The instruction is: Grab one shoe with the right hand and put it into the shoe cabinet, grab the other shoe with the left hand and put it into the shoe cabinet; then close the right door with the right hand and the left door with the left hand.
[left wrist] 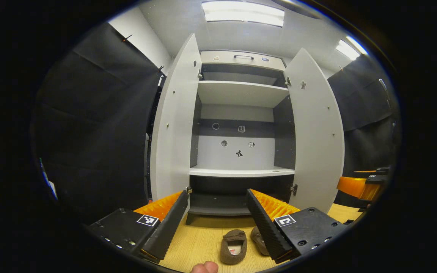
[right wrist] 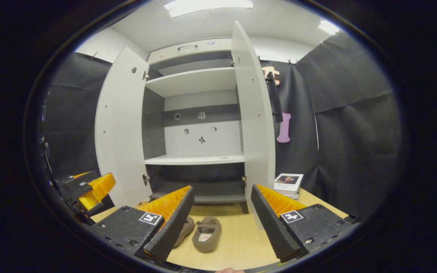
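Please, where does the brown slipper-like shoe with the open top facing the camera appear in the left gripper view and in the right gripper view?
Left gripper view: the brown suede slipper-like shoe lies bottom centre on the wooden floor, between the gripper's fingers, nearer the right one.
Right gripper view: the same shoe lies bottom centre-left, just beside the left finger.
Shared landmark: the open white shoe cabinet behind it, both doors open.

brown shoes [left wrist: 233, 246], white cabinet [left wrist: 241, 93], wood floor [left wrist: 199, 242]
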